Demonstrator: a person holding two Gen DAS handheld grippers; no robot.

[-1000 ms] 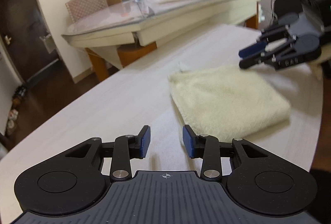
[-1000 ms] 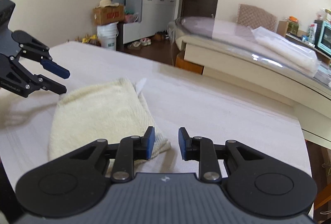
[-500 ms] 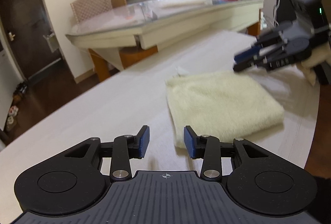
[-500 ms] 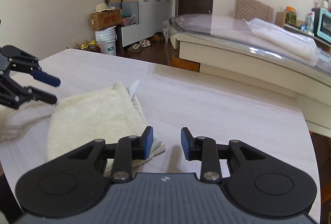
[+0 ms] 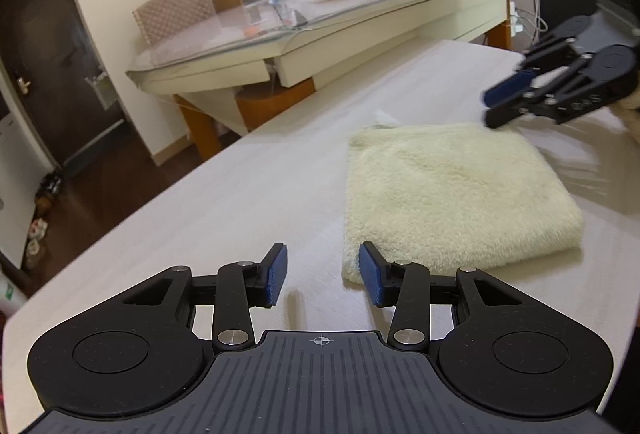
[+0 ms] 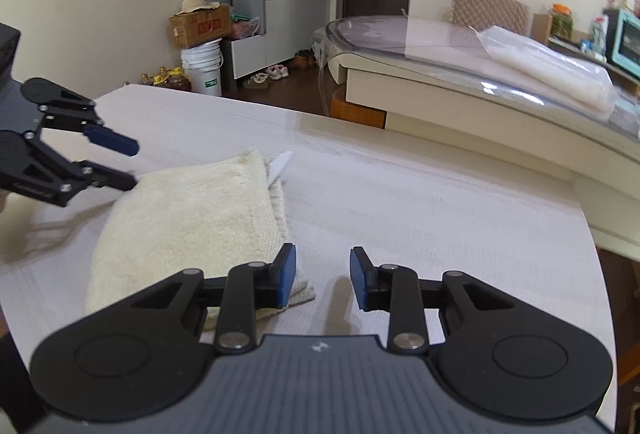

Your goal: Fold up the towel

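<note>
Folded towel (image 5: 448, 193) on table (image 5: 240, 193); left gripper (image 5: 322, 276) fingers opening, right gripper (image 6: 323, 278) fingers apart, both empty.

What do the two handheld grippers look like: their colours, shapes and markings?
The left gripper and the right gripper look alike: matte black bodies with ribbed tops, round side discs, jointed black linkage arms with silver pivot pins, and blue fingertip pads. Each top carries a small white mark, different on each.

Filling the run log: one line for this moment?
towel: folded, flat on table | left tool: opening, empty | right tool: open, empty
</note>
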